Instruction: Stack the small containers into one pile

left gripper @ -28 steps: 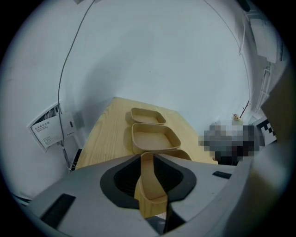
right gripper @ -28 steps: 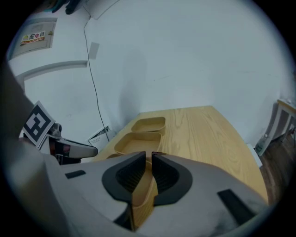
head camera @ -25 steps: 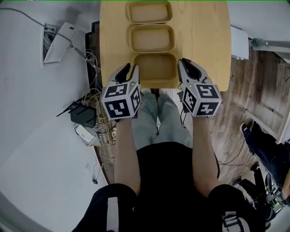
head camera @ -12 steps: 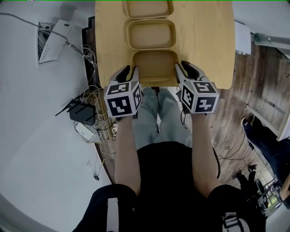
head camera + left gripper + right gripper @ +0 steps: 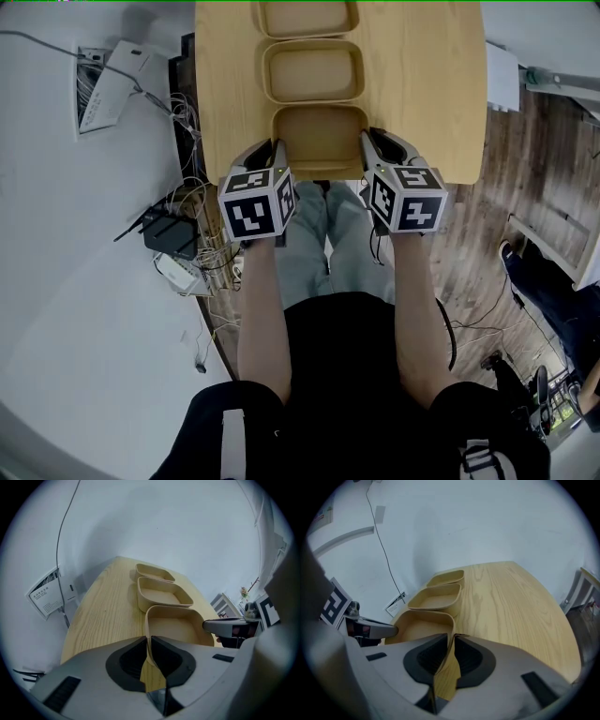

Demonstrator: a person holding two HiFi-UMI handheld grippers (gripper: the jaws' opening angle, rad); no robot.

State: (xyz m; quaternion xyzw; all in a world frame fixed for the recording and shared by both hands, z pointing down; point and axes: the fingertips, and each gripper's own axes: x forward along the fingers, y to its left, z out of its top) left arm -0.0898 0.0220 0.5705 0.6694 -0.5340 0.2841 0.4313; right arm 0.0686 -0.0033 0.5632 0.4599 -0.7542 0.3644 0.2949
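Three shallow beige containers stand in a row on the wooden table (image 5: 422, 84): the near container (image 5: 319, 136), the middle container (image 5: 314, 73) and the far container (image 5: 305, 17). My left gripper (image 5: 274, 148) is at the near container's left wall. In the left gripper view, that thin wall (image 5: 148, 630) is pinched between the jaws of the left gripper (image 5: 149, 641). My right gripper (image 5: 367, 139) is at the right wall. Its jaws are closing, and in the right gripper view the right gripper (image 5: 453, 639) presses on the container's rim (image 5: 451, 625).
The near container sits at the table's front edge, above the person's legs. On the floor at the left lie a black router (image 5: 169, 234) and tangled cables. A white cabinet (image 5: 502, 80) stands to the right of the table.
Both grippers have moved inward against the near container's side walls, with each wall now between a pair of jaws. The containers have not moved on the table.
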